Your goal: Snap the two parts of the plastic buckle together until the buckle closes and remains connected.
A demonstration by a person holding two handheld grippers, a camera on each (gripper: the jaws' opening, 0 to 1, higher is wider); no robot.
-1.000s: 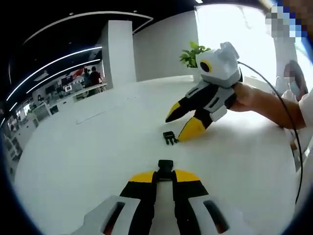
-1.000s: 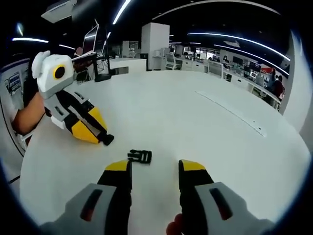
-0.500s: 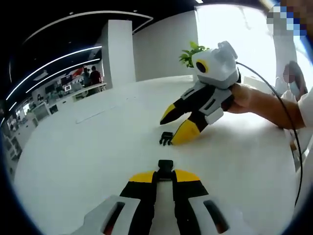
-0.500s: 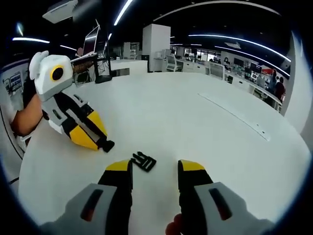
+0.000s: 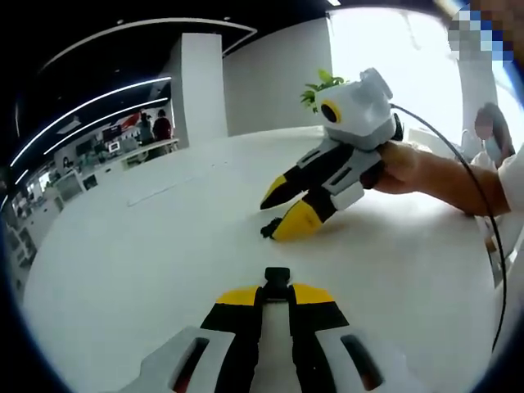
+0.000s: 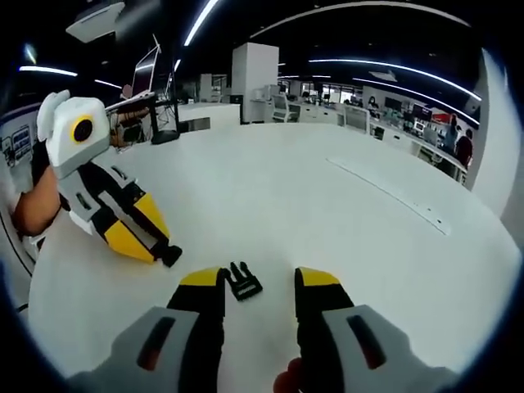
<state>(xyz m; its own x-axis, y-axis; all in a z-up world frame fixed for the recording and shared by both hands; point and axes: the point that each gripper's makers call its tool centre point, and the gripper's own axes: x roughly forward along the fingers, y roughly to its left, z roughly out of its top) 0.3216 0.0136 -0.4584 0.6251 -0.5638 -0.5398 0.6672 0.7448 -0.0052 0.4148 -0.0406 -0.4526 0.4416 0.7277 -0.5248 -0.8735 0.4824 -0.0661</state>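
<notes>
One black buckle half [image 5: 277, 280] is pinched between the yellow tips of my left gripper [image 5: 277, 295], which is shut on it just above the white table. The same half [image 6: 171, 255] pokes out of the left gripper [image 6: 155, 243] in the right gripper view. The other half, a pronged black buckle piece [image 6: 243, 282], lies flat on the table between the open jaws of my right gripper [image 6: 258, 282]. In the left gripper view the right gripper [image 5: 279, 210] reaches in from the right, and its lower finger hides most of the pronged piece [image 5: 265, 231].
The white table [image 6: 344, 213] spreads wide around both grippers. A person's hand and forearm [image 5: 426, 168] hold the right gripper, with a cable trailing behind. A potted plant [image 5: 318, 86] stands at the far edge. Desks and people fill the background.
My right gripper has moved forward over the pronged piece, which now lies between its open jaws and has turned a little. The left gripper has kept still, holding its half.
</notes>
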